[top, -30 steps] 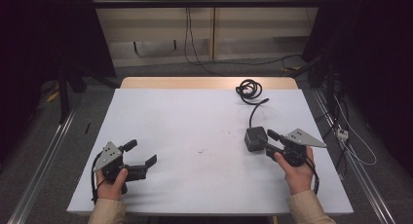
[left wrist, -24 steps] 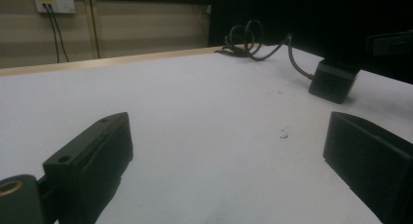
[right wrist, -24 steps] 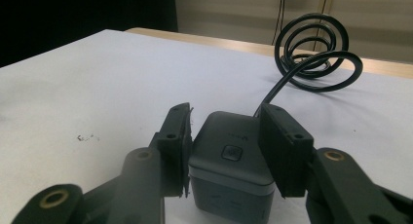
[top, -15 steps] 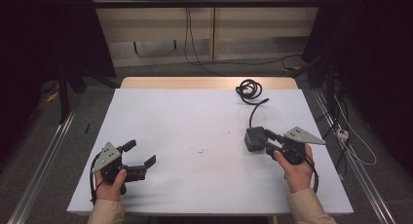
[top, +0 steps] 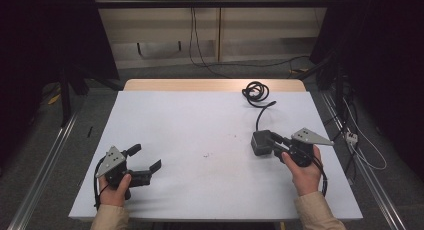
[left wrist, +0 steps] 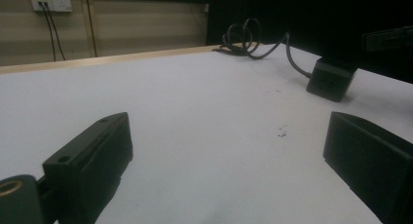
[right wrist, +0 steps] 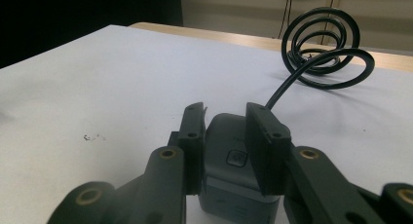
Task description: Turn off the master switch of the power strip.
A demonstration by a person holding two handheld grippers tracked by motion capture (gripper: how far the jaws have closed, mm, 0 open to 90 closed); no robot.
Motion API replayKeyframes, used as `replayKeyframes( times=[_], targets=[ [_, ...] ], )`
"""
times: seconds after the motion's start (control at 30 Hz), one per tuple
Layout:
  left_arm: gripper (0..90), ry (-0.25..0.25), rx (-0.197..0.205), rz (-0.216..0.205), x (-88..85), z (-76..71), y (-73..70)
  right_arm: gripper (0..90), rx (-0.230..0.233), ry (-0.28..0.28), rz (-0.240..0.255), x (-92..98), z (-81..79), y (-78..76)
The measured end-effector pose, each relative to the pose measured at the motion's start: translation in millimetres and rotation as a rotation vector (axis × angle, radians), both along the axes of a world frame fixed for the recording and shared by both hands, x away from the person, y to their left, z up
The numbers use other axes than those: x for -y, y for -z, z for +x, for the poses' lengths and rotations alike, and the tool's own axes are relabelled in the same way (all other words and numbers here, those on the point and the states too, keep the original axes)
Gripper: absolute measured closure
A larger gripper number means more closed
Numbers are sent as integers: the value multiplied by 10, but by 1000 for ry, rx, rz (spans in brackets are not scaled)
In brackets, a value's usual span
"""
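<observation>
A dark grey power adapter (top: pixel 259 143) lies on the white table (top: pixel 200 120), right of the middle. Its black cable runs back to a coil (top: pixel 256 92) near the far edge. My right gripper (top: pixel 273 143) reaches it from the right. In the right gripper view the gripper (right wrist: pixel 226 110) has its jaws pressed on both sides of the adapter (right wrist: pixel 230 139), with the coil (right wrist: pixel 324 44) behind. My left gripper (top: pixel 146 157) rests at the front left, open and holding nothing. Between its wide-apart jaws in the left gripper view (left wrist: pixel 229 151) is bare table, and the adapter (left wrist: pixel 331 80) stands farther off.
A small dark speck (top: pixel 206 155) marks the table's middle. A pale wooden strip (top: pixel 210 85) edges the far side. Cables run over the floor behind and to the right (top: pixel 360 150). Metal rails (top: pixel 45 165) flank the table.
The left hand has turned its gripper slightly at the front left. The right gripper stays at the adapter, which has not visibly moved.
</observation>
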State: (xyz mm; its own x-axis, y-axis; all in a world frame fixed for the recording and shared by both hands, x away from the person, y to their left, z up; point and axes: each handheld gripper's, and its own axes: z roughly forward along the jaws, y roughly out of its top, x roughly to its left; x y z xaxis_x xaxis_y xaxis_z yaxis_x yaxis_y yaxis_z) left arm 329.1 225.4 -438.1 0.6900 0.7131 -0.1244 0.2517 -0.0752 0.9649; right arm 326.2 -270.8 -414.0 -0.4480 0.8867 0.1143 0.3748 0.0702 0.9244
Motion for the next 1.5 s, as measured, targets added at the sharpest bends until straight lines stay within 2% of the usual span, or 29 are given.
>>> replayKeyframes(
  times=[0.1, 0.27, 0.63, 0.97, 1.5],
  targets=[
    [36, -1, 0, 2, -10, 0, 0, 711, -16, -4, 3, 0, 13, 10],
    [36, -5, -5, -4, -19, -5, 5, 718, -17, -6, -15, -16, 30, 23],
    [36, -5, -6, 4, -30, -3, 11, 765, -35, 0, -17, -7, 67, 45],
    [36, -5, -9, 4, -29, -8, 14, 817, -39, -7, -5, -1, 84, 50],
    [36, -9, -10, 9, -36, -12, 17, 879, -38, -17, -16, -8, 134, 41]
  ],
)
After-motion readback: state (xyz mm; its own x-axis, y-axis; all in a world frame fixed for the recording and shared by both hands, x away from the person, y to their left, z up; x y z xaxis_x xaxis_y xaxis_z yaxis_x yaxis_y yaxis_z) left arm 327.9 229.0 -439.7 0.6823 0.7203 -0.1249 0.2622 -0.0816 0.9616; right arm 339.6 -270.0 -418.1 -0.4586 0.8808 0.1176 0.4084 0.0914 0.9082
